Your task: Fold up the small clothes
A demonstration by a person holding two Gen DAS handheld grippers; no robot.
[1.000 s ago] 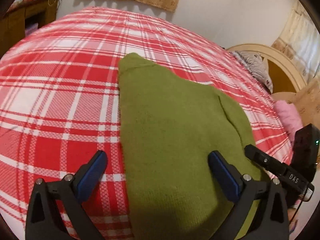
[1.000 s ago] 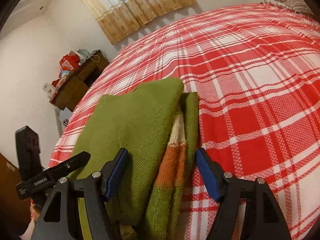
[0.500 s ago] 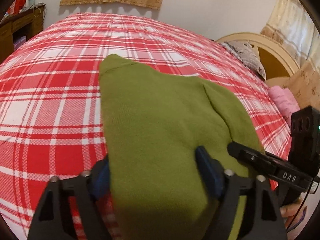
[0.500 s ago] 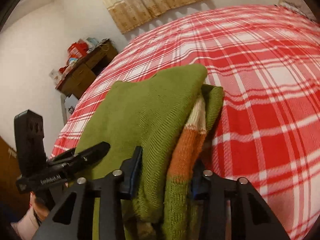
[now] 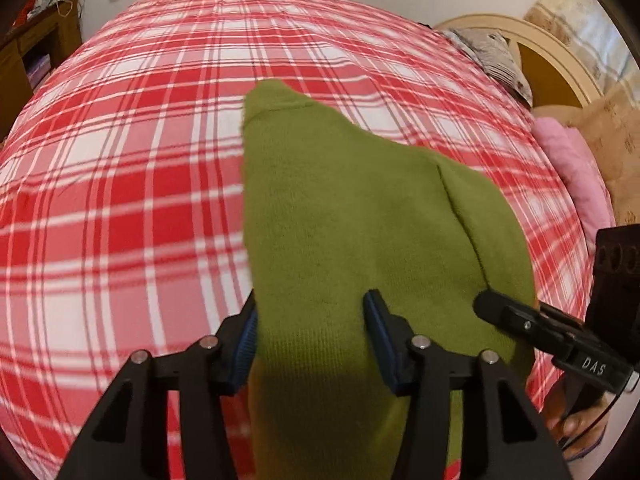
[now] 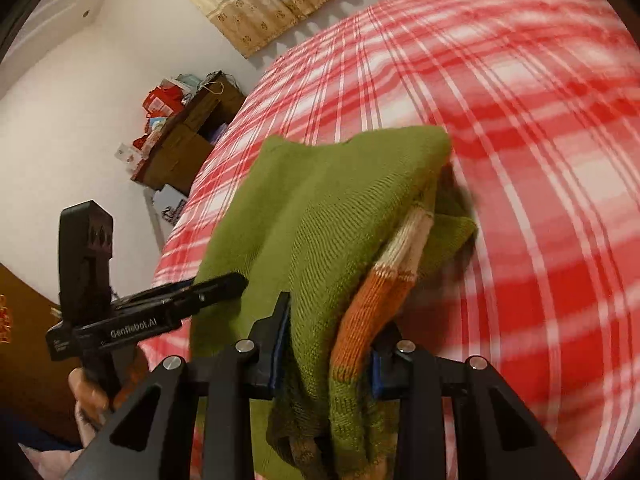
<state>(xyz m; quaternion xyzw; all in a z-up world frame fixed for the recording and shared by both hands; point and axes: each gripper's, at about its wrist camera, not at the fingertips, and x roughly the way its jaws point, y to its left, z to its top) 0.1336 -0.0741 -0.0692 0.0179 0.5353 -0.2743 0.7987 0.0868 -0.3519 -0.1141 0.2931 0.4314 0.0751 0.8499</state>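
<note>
Both grippers have just closed on the near edge of the green knit sweater (image 5: 344, 216) lying on the plaid bedspread (image 5: 120, 200): left gripper (image 5: 312, 344) at its left corner, right gripper (image 6: 328, 344) pinching the thicker striped-sleeve side. Lift evenly and keep the edge taut while carrying it toward the far end.

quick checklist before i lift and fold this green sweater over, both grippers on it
1. Left gripper clamped on the green sweater: ok; its jaws have just been closing, knit bunched between them.
2. Right gripper clamped on the sweater edge with the orange stripe: ok; its jaws also just closed.
3. All layers caught in each grip: cannot tell.
4. Far end of the sweater flat on the plaid bedspread: ok.
5. Bedspread beyond the sweater clear for the fold: ok.
</note>
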